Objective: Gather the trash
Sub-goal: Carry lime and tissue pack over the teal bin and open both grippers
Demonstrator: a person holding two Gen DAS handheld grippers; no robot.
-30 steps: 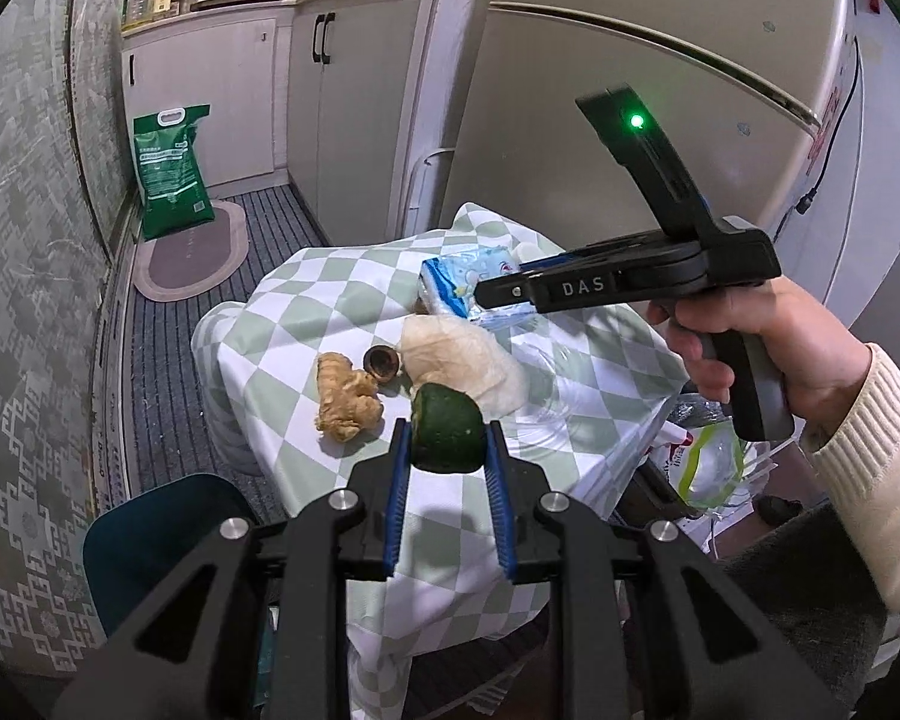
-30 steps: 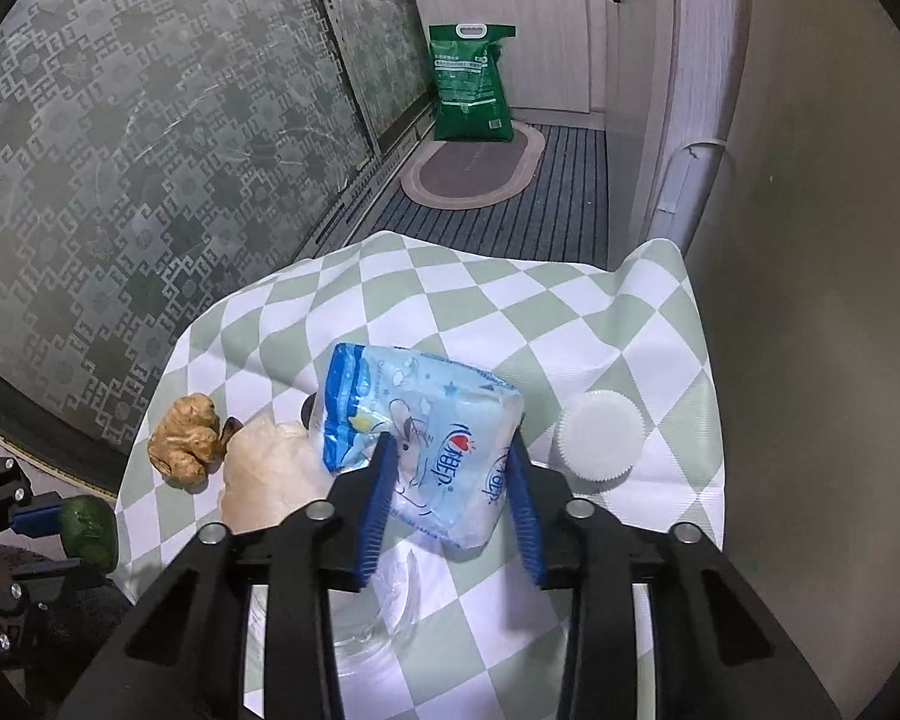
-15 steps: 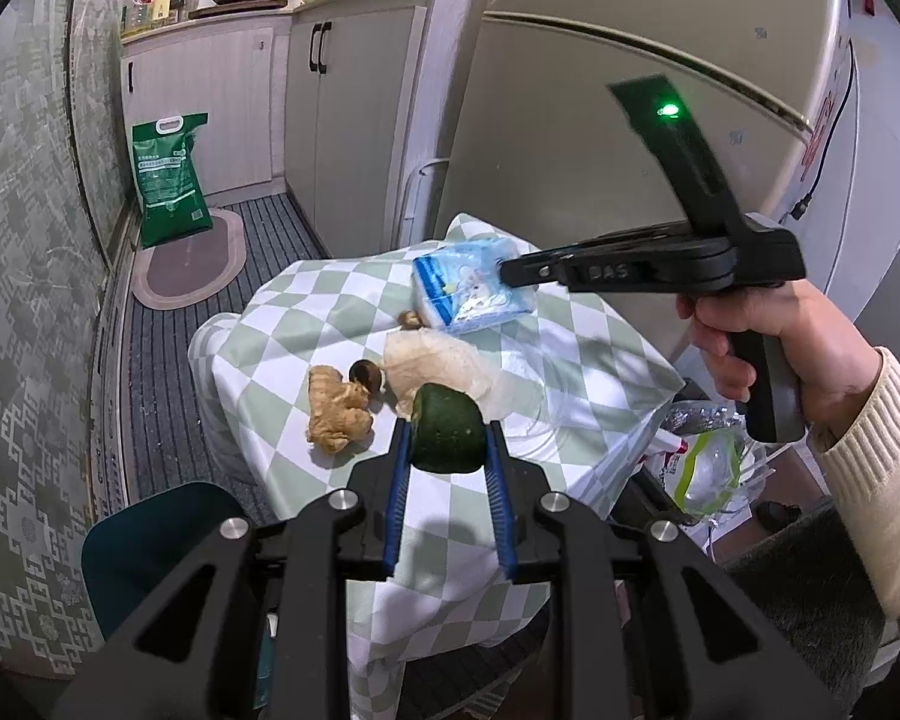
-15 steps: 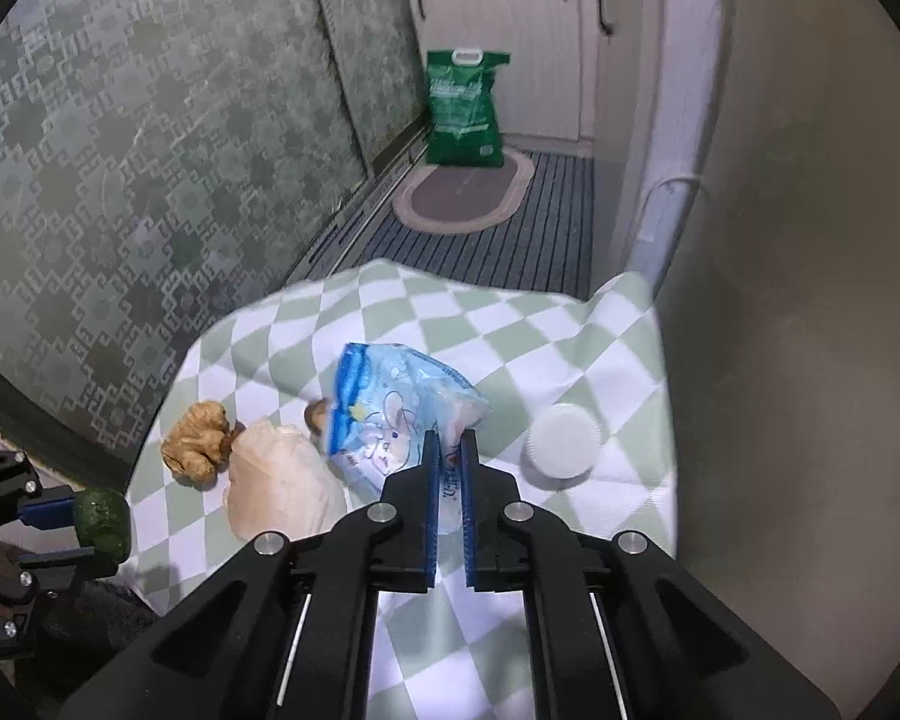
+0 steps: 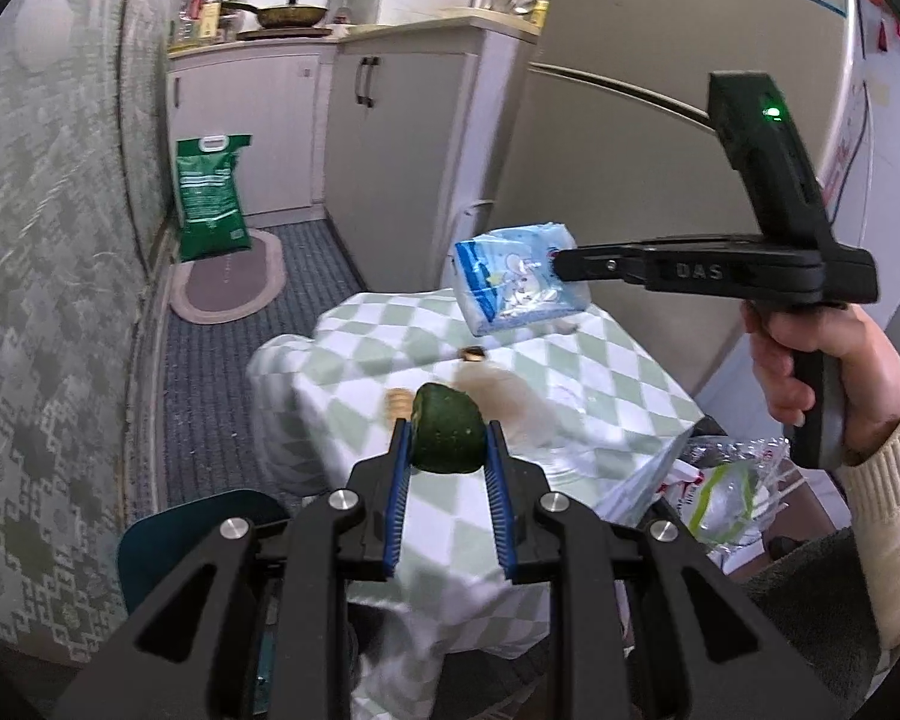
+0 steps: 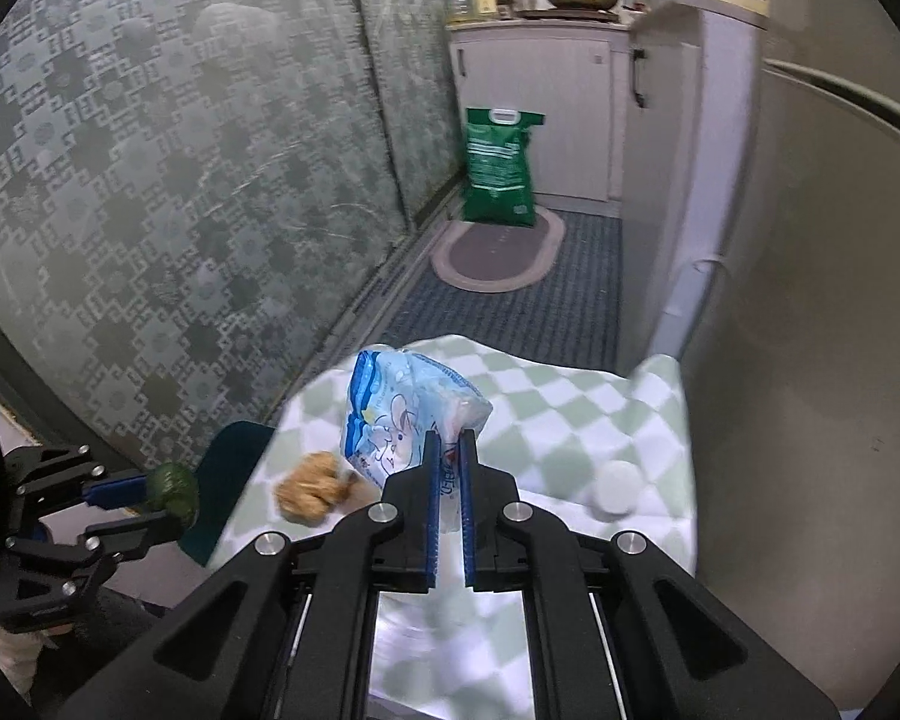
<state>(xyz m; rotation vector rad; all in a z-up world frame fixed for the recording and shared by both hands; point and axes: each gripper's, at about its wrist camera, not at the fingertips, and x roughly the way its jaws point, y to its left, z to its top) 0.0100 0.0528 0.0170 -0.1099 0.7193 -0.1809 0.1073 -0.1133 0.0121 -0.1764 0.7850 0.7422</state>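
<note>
My left gripper [image 5: 448,445] clamps a green fruit [image 5: 447,437] at lower centre of its view, above the checked table [image 5: 600,372]. My right gripper [image 6: 448,468] pinches a blue packet [image 6: 399,420] by its edge, clear of the table; ginger [image 6: 309,486] lies lower left of the packet.

A crumpled blue-and-white tissue packet [image 6: 406,414] hangs tilted above the checked table, a dark green rind piece [image 5: 448,436] raised nearer
</note>
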